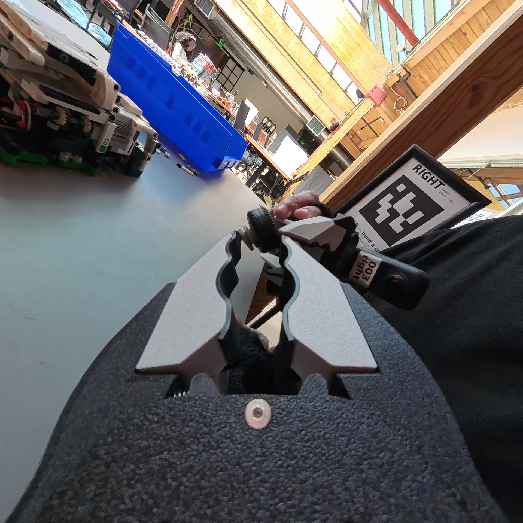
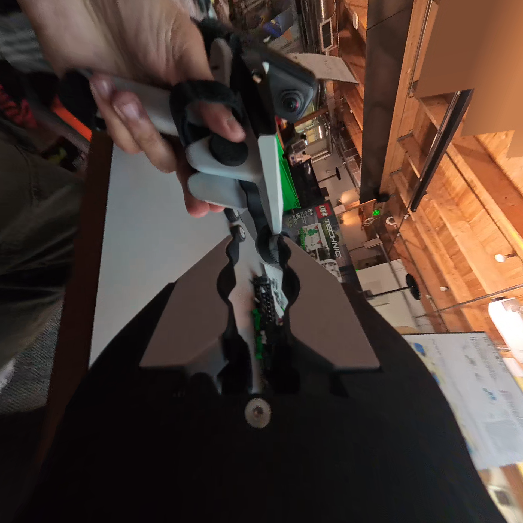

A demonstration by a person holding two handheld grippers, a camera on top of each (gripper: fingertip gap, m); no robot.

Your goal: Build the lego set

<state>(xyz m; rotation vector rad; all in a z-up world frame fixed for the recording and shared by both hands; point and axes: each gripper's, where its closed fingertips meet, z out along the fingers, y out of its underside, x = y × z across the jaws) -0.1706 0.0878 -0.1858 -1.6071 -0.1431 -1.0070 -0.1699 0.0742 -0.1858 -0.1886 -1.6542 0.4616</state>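
A small black wheel (image 1: 261,232) with a grey hub sits between the fingertips of my left gripper (image 1: 259,240), which is shut on it, in the air off the table edge. My right gripper (image 2: 257,242) is open. Its right fingertip touches the wheel (image 2: 267,249), and its left fingertip is apart from it. In the left wrist view the right gripper (image 1: 271,244) comes in from the right, and a finger of the person's hand (image 1: 294,205) rests on the wheel. The partly built Lego truck (image 1: 56,113) stands on the white table (image 1: 99,240). It also shows between my right fingers (image 2: 266,305).
A blue bin (image 1: 169,107) stands behind the truck, with loose pieces (image 1: 185,169) in front of it. Two more wheels (image 2: 237,226) lie on the table. A Lego box (image 2: 319,235) and a green bin (image 2: 285,175) stand beyond. A framed marker sign (image 1: 410,206) is at the right. Both grippers' tips are close together, under 4 cm apart. The partly built Lego truck (image 1: 56,113) is about equally far from each gripper, around 20 cm.
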